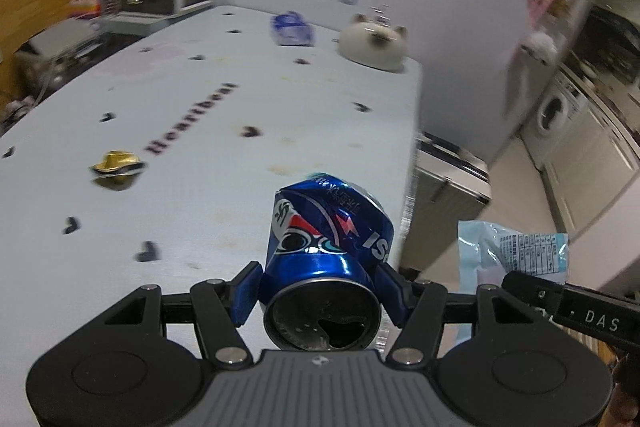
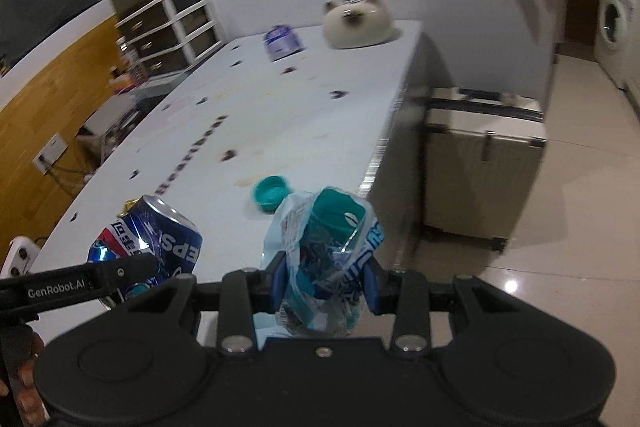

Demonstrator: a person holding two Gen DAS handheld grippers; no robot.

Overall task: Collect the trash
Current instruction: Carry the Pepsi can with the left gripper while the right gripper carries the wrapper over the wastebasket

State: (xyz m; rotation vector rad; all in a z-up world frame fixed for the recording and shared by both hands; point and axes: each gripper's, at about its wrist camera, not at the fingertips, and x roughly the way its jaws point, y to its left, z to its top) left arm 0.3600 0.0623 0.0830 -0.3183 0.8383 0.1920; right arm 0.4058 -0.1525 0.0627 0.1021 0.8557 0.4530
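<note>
Pale bench (image 1: 248,131) stretches far ahead, a gold wrapper (image 1: 116,169) lying left. My left fingers (image 1: 318,293) clamp the crushed can (image 1: 328,227); my right fingers (image 2: 324,285) pinch a crumpled wrapper (image 2: 324,247). Both tilt downward, loads lifted off. Carrying stage, I judge: next, find a bin.

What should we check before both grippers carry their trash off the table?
1. Left gripper clamped on crushed blue soda can: ok.
2. Right gripper clamped on crumpled light blue plastic wrapper: ok.
3. Both items lifted off the pale table: cannot tell.
4. Table cleared: not ok; gold crumpled wrapper, teal bottle cap and blue packet remain.
5. Trash bin in view: not ok.
</note>
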